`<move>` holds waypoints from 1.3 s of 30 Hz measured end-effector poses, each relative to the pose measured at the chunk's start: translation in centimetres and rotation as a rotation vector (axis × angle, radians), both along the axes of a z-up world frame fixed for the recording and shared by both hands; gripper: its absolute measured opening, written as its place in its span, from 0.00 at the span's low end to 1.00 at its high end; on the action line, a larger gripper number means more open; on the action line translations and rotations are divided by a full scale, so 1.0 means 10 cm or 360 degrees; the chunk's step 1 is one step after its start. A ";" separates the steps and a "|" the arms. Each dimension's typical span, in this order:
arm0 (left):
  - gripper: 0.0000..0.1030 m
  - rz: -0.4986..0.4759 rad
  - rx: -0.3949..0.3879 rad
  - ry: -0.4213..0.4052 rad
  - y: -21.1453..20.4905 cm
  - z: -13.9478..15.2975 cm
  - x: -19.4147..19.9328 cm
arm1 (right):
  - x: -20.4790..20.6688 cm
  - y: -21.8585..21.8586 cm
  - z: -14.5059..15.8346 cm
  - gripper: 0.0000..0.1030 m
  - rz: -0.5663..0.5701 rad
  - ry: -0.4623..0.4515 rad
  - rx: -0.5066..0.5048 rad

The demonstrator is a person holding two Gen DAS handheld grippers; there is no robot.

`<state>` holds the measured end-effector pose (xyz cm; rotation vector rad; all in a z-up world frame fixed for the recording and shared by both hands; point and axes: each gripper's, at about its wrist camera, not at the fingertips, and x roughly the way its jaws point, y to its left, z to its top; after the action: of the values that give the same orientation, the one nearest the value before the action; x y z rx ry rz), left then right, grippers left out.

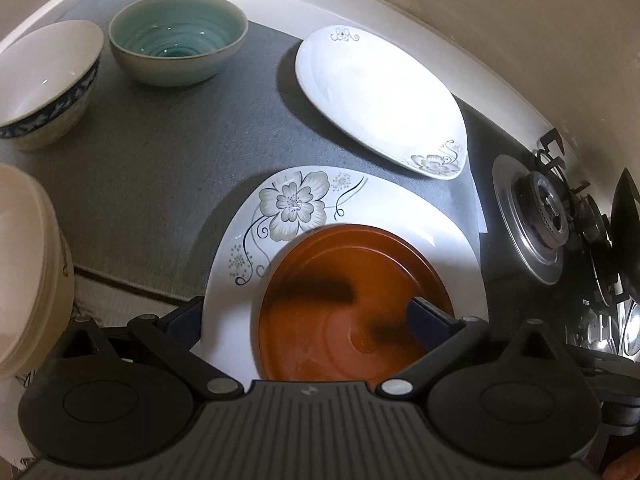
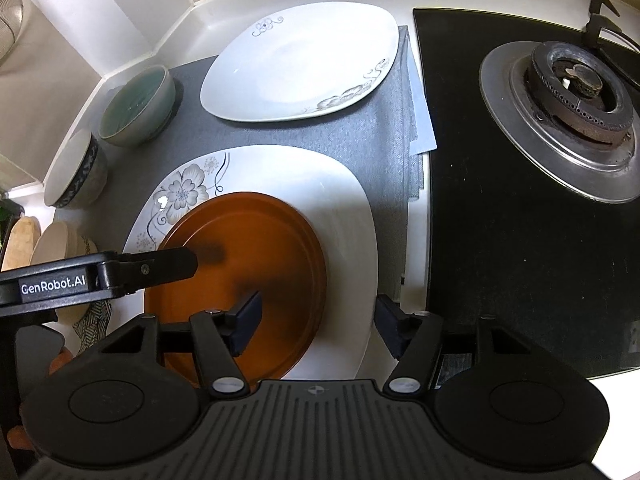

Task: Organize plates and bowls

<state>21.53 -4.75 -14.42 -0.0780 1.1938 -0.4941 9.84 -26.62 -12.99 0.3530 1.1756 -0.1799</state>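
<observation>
A brown round plate [image 1: 340,300] [image 2: 256,264] lies on a white square plate with a flower print [image 1: 296,200] [image 2: 320,184]. My left gripper [image 1: 308,320] is open, its jaws on either side of the near edges of both plates. My right gripper [image 2: 316,320] is open, one finger over the brown plate and the other outside the white plate's right edge. The left gripper's finger [image 2: 160,266] reaches over the brown plate in the right wrist view. A second white flower plate [image 1: 376,100] [image 2: 300,64] lies behind. A teal bowl [image 1: 178,36] [image 2: 136,106] and a blue-rimmed white bowl [image 1: 44,80] [image 2: 76,172] stand at the left.
A grey mat [image 1: 160,152] [image 2: 360,132] covers the counter under the dishes. A gas hob with a burner [image 2: 568,116] [image 1: 540,220] is to the right. Cream bowls [image 1: 24,272] [image 2: 56,240] stand at the near left. White walls close the back.
</observation>
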 end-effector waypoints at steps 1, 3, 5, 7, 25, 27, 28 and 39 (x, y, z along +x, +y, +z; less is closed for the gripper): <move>1.00 -0.0003 -0.0001 0.0006 -0.01 -0.01 0.01 | 0.01 -0.01 0.00 0.63 -0.0004 -0.0004 0.0005; 1.00 -0.0005 -0.0004 0.0002 -0.03 -0.01 0.02 | 0.01 -0.04 0.01 0.63 -0.0011 -0.0010 0.0019; 1.00 -0.0017 -0.0006 -0.0002 -0.04 -0.02 0.02 | 0.02 -0.05 0.00 0.64 -0.0008 -0.0010 0.0028; 1.00 -0.0024 -0.0013 0.0007 -0.03 -0.02 0.04 | 0.01 -0.08 0.01 0.64 0.0008 -0.0011 0.0051; 1.00 0.0252 -0.0094 -0.0157 -0.18 0.29 0.75 | 0.51 -0.85 0.34 0.72 -0.0129 -0.0645 0.0083; 1.00 0.0282 -0.0092 -0.0161 -0.23 0.27 0.86 | 0.64 -0.90 0.27 0.72 -0.0096 -0.0686 0.0054; 1.00 0.0293 -0.0092 -0.0167 -0.26 0.25 0.91 | 0.70 -0.92 0.23 0.72 -0.0078 -0.0697 0.0034; 1.00 0.0368 -0.0112 -0.0114 -0.52 0.00 1.30 | 1.27 -1.14 -0.08 0.72 0.0029 -0.0734 -0.0076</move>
<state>34.50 -9.91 -14.45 -0.2540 1.0815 -0.3327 22.55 -38.00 -13.79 0.3200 0.7182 -0.1025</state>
